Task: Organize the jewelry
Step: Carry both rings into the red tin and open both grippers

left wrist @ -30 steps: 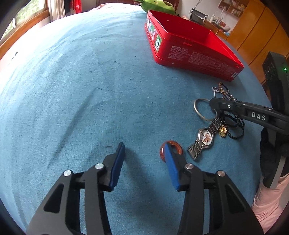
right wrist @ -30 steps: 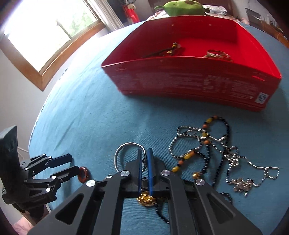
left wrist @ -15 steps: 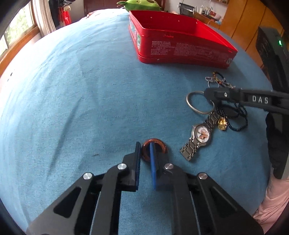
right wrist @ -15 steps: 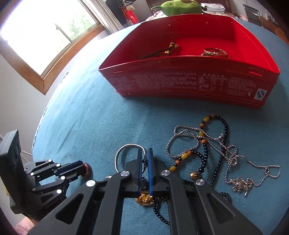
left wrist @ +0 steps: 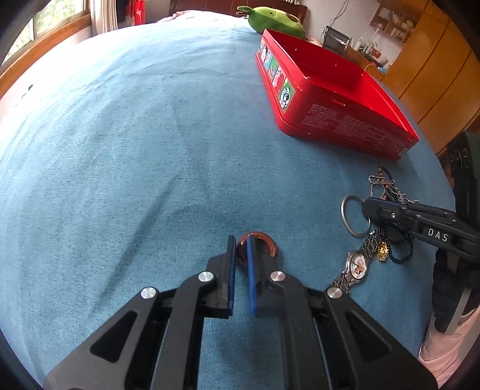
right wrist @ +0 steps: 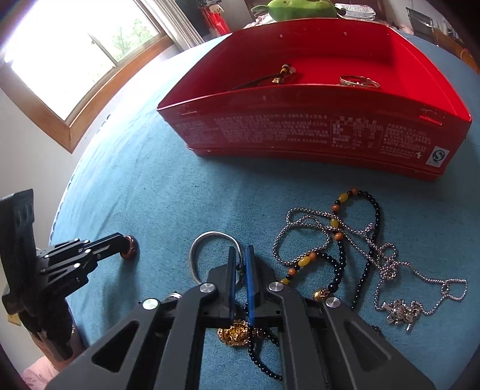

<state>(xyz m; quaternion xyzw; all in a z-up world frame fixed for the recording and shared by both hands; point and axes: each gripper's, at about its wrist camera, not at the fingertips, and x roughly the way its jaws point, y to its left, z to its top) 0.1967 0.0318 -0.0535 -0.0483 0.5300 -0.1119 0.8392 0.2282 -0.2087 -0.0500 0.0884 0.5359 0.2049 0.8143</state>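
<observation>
Left tool [left wrist: 239, 246] is down on the blue-covered bed [left wrist: 120, 150], its blue pads nipped tight on the near rim of the brown ring [left wrist: 258, 243], which lies on the cover partway out from the near edge. From the right wrist view that same tool [right wrist: 124, 244] shows at the left with the ring [right wrist: 130, 247] at its tip.

Right tool [right wrist: 239, 258] is also clamped nearly closed, pinching a dark cord just beside the silver bangle [right wrist: 207, 249]; exactly which strand it has, I can't quite make out. A gold charm [right wrist: 235, 331] sits under its frame.

To its right, toward the bed's right edge, sprawl a beaded necklace [right wrist: 339, 240] and a silver chain [right wrist: 387, 270], tangled together. A watch [left wrist: 357, 267] lies between the two tools.

Farther back stands the red tin [right wrist: 300, 132], open, with a corded pendant [right wrist: 280, 76] and a silver bracelet [right wrist: 358, 81] inside. A green plush [left wrist: 276, 21] sits behind it.
</observation>
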